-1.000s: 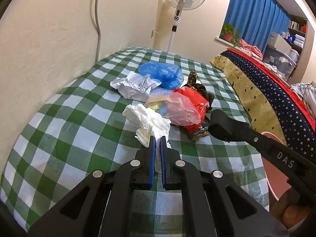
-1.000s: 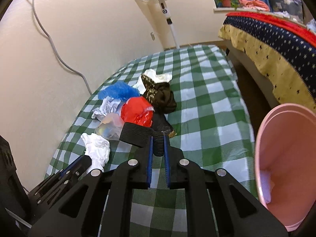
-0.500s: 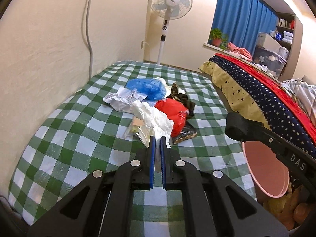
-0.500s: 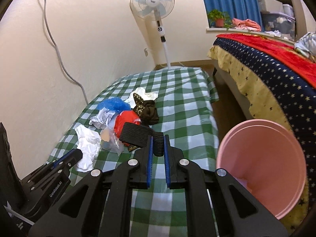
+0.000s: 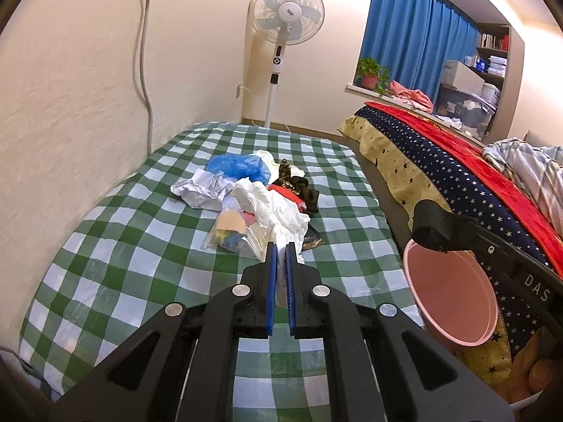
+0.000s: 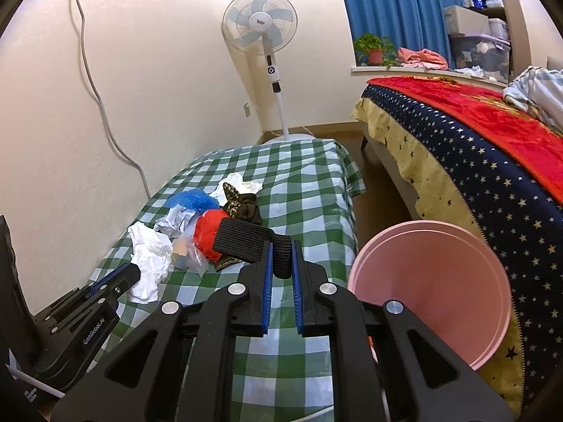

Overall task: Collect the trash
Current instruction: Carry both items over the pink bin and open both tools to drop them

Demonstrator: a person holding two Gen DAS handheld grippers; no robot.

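A: From the left wrist we see our left tongs (image 5: 280,249) clamped on a white tissue (image 5: 278,211), the blue pads almost together with a strip of the paper between them. The wad spreads out beyond the tips, above the green checked cloth (image 5: 116,246) of the worktop.

B: And the rest of the trash?

A: It lies in a heap on the cloth just beyond the tissue: a blue bag (image 5: 239,166) farthest off, crumpled paper (image 5: 202,190) to its near left, a clear bag (image 5: 227,234) nearest us, and a dark rag (image 5: 304,193) to the right, with a bit of red showing beside it. The pink bin (image 5: 454,299) stands at the right, between the worktop and the bed (image 5: 457,176). Our right tongs reach in from the right edge, a black band (image 5: 431,227) at their tip above the bin's far rim.

B: And the right wrist view?

A: Our right tongs (image 6: 281,256) grip that black band (image 6: 242,239); one end sits squeezed between the pads, the rest juts out to the left. Behind it lies the heap, with a red bag (image 6: 207,232) in the middle. The left tongs (image 6: 121,277) show at the lower left, the tissue (image 6: 149,256) hanging at their tip. The bin (image 6: 432,281) gapes open at the near right, beside the worktop's edge. A fan (image 6: 260,28) stands by the far wall.
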